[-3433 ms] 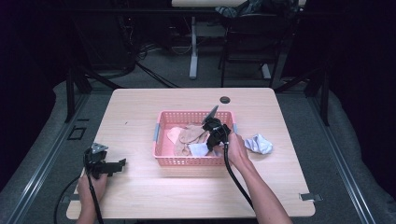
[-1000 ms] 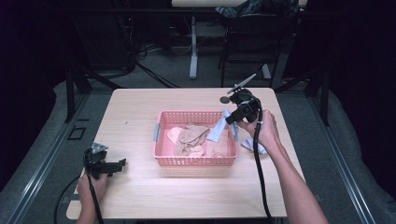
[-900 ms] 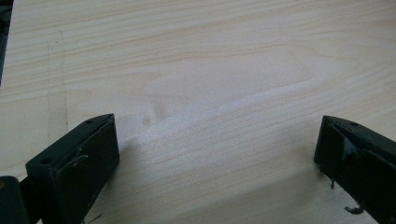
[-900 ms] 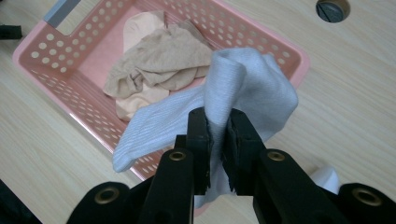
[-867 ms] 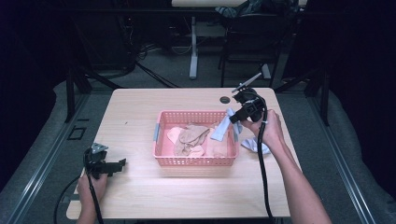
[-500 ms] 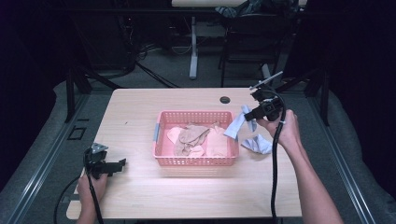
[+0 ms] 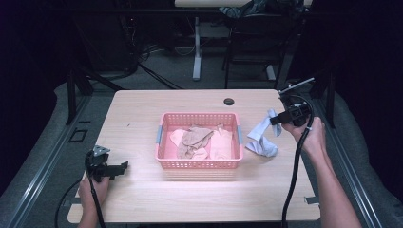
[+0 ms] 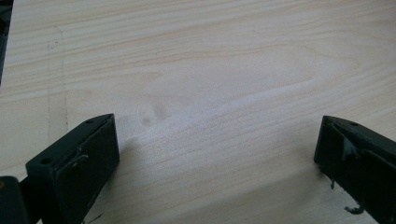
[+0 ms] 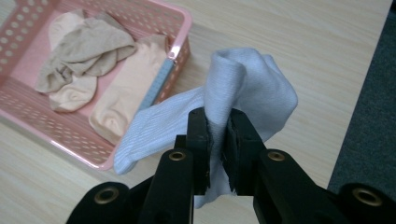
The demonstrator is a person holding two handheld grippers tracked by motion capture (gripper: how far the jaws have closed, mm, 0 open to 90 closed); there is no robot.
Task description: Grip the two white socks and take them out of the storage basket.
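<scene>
While clamped tight on pale blue sock (image 9: pixel 243 88), right gripper (image 9: pixel 217 140) hangs just right of pink basket (image 7: pixel 199 164), sock dangling toward second sock (image 7: pixel 266 147) on table (image 7: pixel 142 109). Light, limp, slip-prone; I'd pinch bunched fold. Left gripper (image 8: pixel 217 154) wide open, empty, well left of basket.

left tongs (image 8: pixel 217 158): jaws wide apart (nothing between) | below: bare wooden tabletop (image 8: pixel 210 70)

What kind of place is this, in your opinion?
Probably a lab or recording workspace, not a home: a bare wooden table stands in a dark room, cables lie on the floor behind it, and a cabled right gripper handles a sock.
</scene>
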